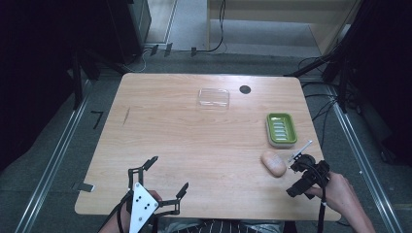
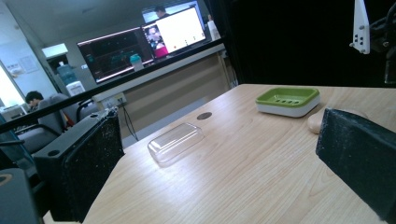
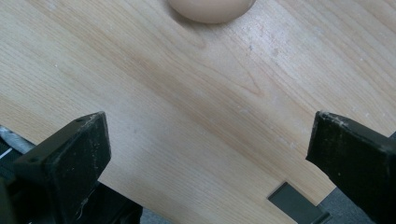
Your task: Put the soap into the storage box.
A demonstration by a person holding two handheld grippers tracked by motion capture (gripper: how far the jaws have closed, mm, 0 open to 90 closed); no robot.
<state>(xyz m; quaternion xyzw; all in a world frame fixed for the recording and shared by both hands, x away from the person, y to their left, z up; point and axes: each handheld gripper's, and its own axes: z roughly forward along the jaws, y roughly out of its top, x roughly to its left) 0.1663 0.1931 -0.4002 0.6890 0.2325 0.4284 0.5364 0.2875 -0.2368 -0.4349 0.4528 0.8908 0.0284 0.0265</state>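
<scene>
Soap (image 1: 273, 163): pale oval bar, lower right of the high view, flat on the table, just left of my right gripper. In the right gripper view it sits at the top edge (image 3: 211, 9), ahead of the jaws and not between them.

Right gripper (image 1: 302, 167): jaws spread wide, nothing in them; it lies low at the lower right, near the table's front-right corner.

Step in hand: I judge this the approach to the soap, grasp not yet made.

Next move: carry the open jaws forward until the bar lies between them, then close across its narrow width. It is rounded and may slip, so I would seat it deep.

Soap dish (image 1: 281, 129): green tray on a white base, just above the soap in the high view, apart from it; likely where the bar goes.

Clear lid (image 1: 214, 97): upper middle of the high view, well apart from the dish, beside a dark round hole (image 1: 245, 89).

Left gripper (image 1: 169, 175): lower left, jaws wide apart, empty, well away from the soap.

Edges: the right table edge runs close beside my right hand; the front edge is just below it.

Open room: bare wood across the middle and left; the path from soap to dish is short and unblocked.
</scene>
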